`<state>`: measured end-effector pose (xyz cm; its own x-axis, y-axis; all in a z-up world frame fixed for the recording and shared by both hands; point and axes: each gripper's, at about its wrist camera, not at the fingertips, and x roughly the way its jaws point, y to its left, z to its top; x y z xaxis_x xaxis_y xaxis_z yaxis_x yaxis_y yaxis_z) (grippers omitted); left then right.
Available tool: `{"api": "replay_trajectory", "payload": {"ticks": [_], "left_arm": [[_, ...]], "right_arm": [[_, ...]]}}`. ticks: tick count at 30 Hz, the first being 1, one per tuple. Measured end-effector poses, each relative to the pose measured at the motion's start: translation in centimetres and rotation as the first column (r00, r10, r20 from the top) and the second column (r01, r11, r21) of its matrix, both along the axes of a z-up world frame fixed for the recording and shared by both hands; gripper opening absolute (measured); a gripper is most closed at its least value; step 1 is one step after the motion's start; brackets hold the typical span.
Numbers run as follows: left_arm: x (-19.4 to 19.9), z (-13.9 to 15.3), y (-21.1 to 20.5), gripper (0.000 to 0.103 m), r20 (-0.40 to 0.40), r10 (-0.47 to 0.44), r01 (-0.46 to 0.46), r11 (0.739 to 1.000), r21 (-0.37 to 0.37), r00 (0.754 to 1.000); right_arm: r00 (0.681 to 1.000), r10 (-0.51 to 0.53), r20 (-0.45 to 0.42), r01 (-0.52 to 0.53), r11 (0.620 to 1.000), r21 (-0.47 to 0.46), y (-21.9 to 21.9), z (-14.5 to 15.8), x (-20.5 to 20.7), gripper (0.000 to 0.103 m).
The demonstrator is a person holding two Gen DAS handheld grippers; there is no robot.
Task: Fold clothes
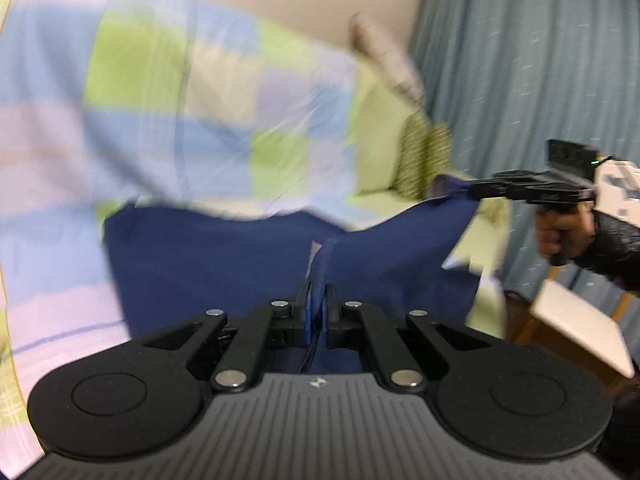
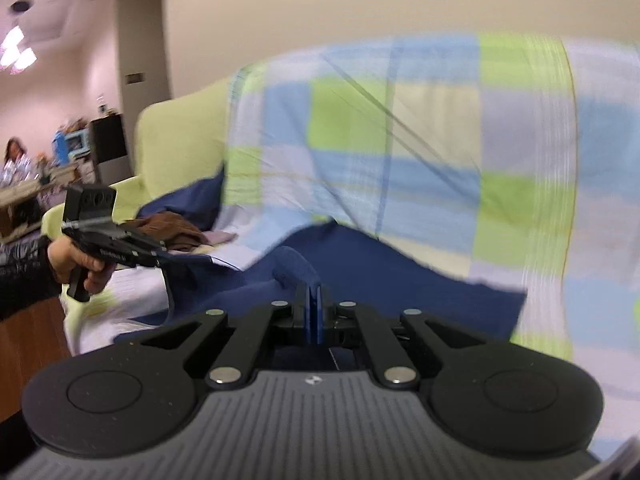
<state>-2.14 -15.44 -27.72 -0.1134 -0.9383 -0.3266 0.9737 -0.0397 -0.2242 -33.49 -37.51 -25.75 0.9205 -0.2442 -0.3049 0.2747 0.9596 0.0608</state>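
A navy blue garment (image 1: 224, 264) lies spread over the checked sheet on the sofa, lifted at two points. In the left wrist view my left gripper (image 1: 318, 300) is shut on a raised fold of its edge. Off to the right, my right gripper (image 1: 470, 190) pinches another corner and pulls it up and taut. The right wrist view shows the same garment (image 2: 400, 280), with the right gripper (image 2: 314, 302) shut on a bunched fold. The left gripper (image 2: 162, 258), held by a hand, grips the cloth at the left. Both views are blurred by motion.
A blue, green and lilac checked sheet (image 1: 168, 92) covers the light green sofa (image 2: 176, 136). A brown garment (image 2: 172, 232) lies on the seat. Blue curtain (image 1: 540, 60) and a white-topped wooden table (image 1: 580, 332) stand at the right. A person (image 2: 14, 160) sits far back.
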Motion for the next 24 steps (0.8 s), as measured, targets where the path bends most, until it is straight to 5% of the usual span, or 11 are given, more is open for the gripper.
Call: {"api": "replay_trajectory", "payload": {"ticks": [5, 14, 19, 24], "left_arm": [[-7.3, 2.5, 6.6, 0.001, 0.066, -0.052, 0.053, 0.999, -0.002, 0.996], [-14.5, -2.0, 12.0, 0.001, 0.028, -0.031, 0.027, 0.988, 0.151, 0.999], [-14.5, -3.7, 11.8, 0.001, -0.008, -0.029, 0.03, 0.985, 0.172, 1.0], [-11.3, -1.8, 9.3, 0.001, 0.015, -0.011, 0.009, 0.991, 0.132, 1.0]], "right_arm": [[1.0, 0.009, 0.024, -0.008, 0.998, -0.062, 6.9, 2.7, -6.3, 0.002], [0.998, 0.023, -0.06, -0.02, 0.999, 0.049, 18.8, -3.5, -13.1, 0.002], [0.996, 0.011, -0.087, 0.0, 0.993, 0.12, 19.7, -6.4, -13.3, 0.002], [0.997, 0.01, -0.074, -0.002, 0.994, 0.105, 17.8, -5.2, -12.3, 0.002]]}}
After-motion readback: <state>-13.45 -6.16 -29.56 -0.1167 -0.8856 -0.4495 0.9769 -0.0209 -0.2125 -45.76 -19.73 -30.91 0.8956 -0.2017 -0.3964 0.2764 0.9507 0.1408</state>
